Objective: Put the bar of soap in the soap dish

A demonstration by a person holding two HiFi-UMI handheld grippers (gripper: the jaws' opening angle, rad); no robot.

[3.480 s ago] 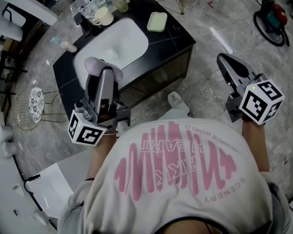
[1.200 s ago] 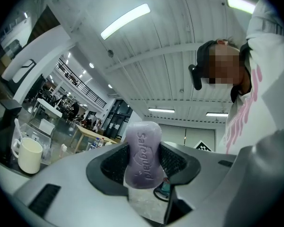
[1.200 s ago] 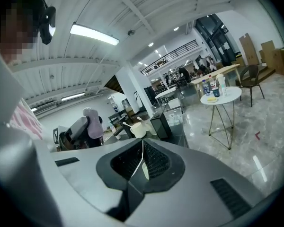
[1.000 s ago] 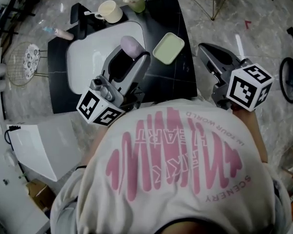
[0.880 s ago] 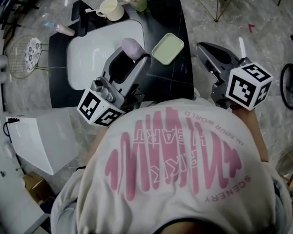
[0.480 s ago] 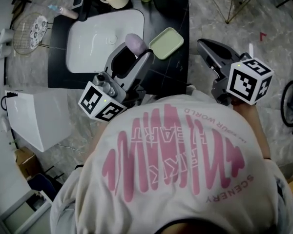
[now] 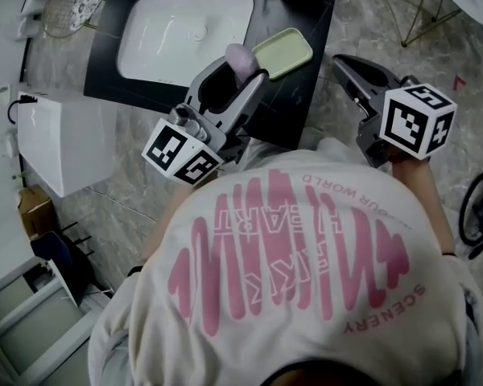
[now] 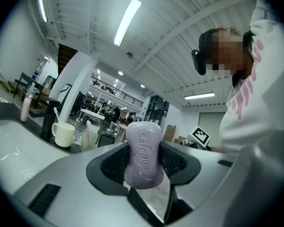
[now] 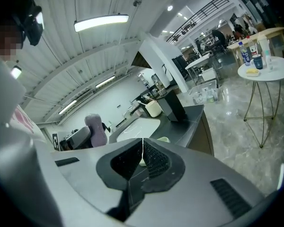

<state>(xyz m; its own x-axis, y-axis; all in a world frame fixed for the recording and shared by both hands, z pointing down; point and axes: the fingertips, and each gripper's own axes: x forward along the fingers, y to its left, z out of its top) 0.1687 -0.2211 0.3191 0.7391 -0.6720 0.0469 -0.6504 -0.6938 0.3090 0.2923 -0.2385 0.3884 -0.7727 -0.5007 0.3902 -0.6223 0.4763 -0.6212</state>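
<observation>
Since half a second earlier, the black counter (image 7: pixel 304 95) and its white sink (image 7: pixel 185 24) had slid towards the top of the head view, and the left gripper (image 7: pixel 240 69) had carried the bar of soap (image 7: pixel 240 55) closer to the soap dish (image 7: pixel 282 53). That gripper's jaws were clamped on the pale purple bar, which stood upright between them with its embossed face towards the left gripper view's camera (image 8: pixel 143 154). From the head view the soap sat just beside the left end of the pale green dish; whether the two touched could not be told. The dish lay on the counter to the right of the sink. A cream cup (image 8: pixel 64 134) stood further back by the sink. The right gripper (image 7: pixel 342 61) was held off the counter's right edge, over the marble floor (image 7: pixel 386 22), its jaws pressed together with nothing between them (image 9: pixel 142 155)
</observation>
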